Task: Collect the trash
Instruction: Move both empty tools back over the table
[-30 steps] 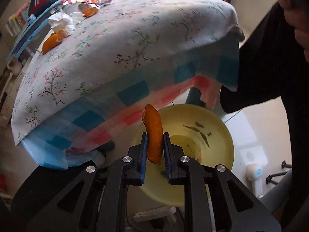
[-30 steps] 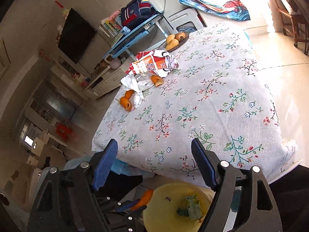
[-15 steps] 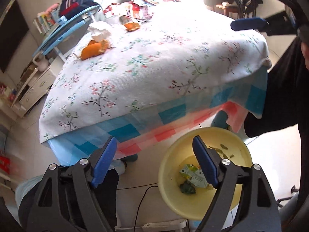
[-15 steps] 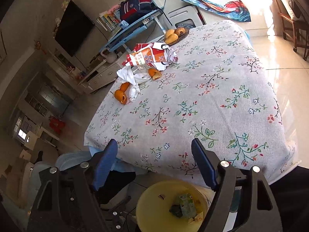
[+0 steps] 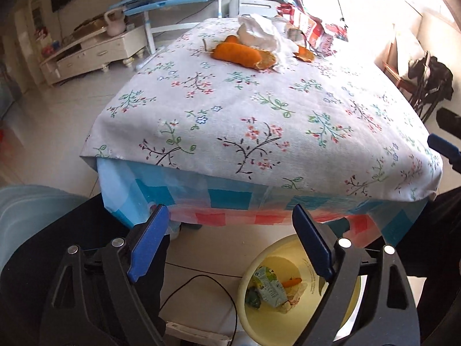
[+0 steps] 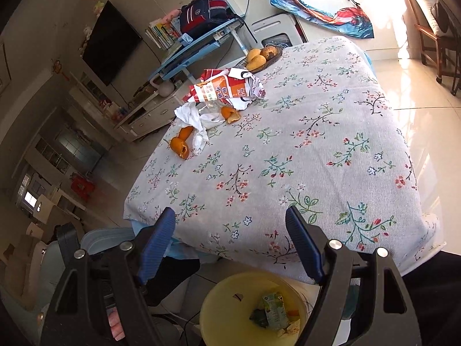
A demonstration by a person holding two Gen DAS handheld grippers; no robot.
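Left tool [image 5: 230,245] wide open, nothing held. Right tool [image 6: 230,248] same: spread wide, nothing held. Both hang above the yellow bin [image 5: 250,311], which sits on the floor at the near edge of the counter [image 5: 259,121]. In the bin: green carton [image 5: 270,285], orange peel piece [image 5: 291,282]. Far end of the counter: orange peels [image 5: 239,53] touching crumpled white tissue [image 5: 260,33], red-white snack bag [image 6: 227,88] just behind them, fruit basket [image 6: 263,56] at the far edge.
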